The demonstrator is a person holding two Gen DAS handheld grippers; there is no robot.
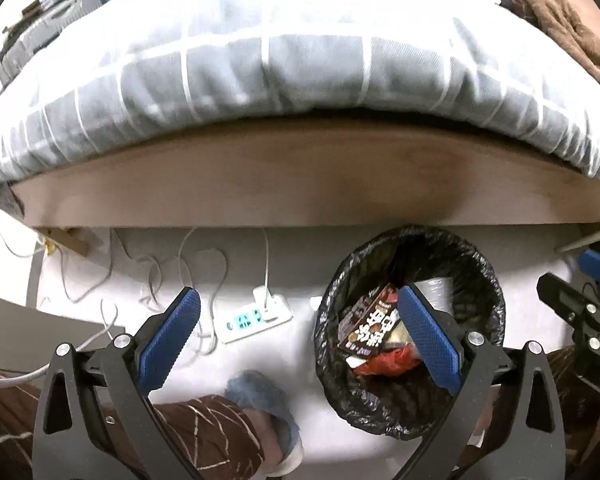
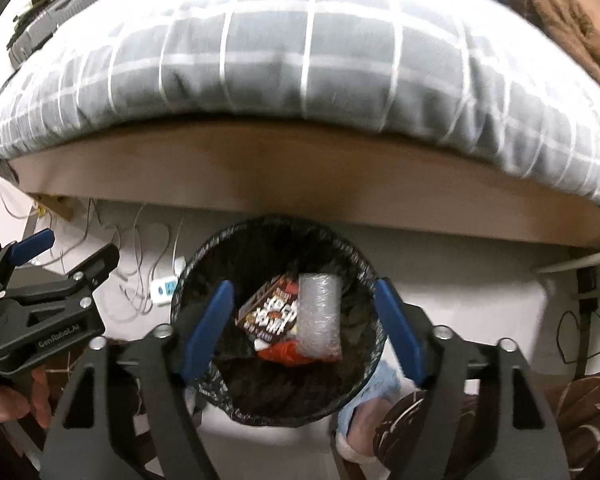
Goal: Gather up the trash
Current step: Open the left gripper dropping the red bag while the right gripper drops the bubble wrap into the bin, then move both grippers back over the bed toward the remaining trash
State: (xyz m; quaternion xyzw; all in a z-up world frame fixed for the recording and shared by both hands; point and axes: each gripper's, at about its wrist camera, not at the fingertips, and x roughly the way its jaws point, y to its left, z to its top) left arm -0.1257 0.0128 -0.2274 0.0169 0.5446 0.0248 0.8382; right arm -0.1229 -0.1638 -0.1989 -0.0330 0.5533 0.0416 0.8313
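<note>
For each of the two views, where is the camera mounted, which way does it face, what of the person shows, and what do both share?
Left wrist: sits on the left gripper, facing steeply down at the white floor and white power strip; open jaws, a slippered foot show.
Right wrist: sits on the right gripper, facing down into the round black-lined trash bin; open jaws, the left gripper, a hand show.
Shared: the bin, its dark snack wrapper, the grey checked bedding.
</note>
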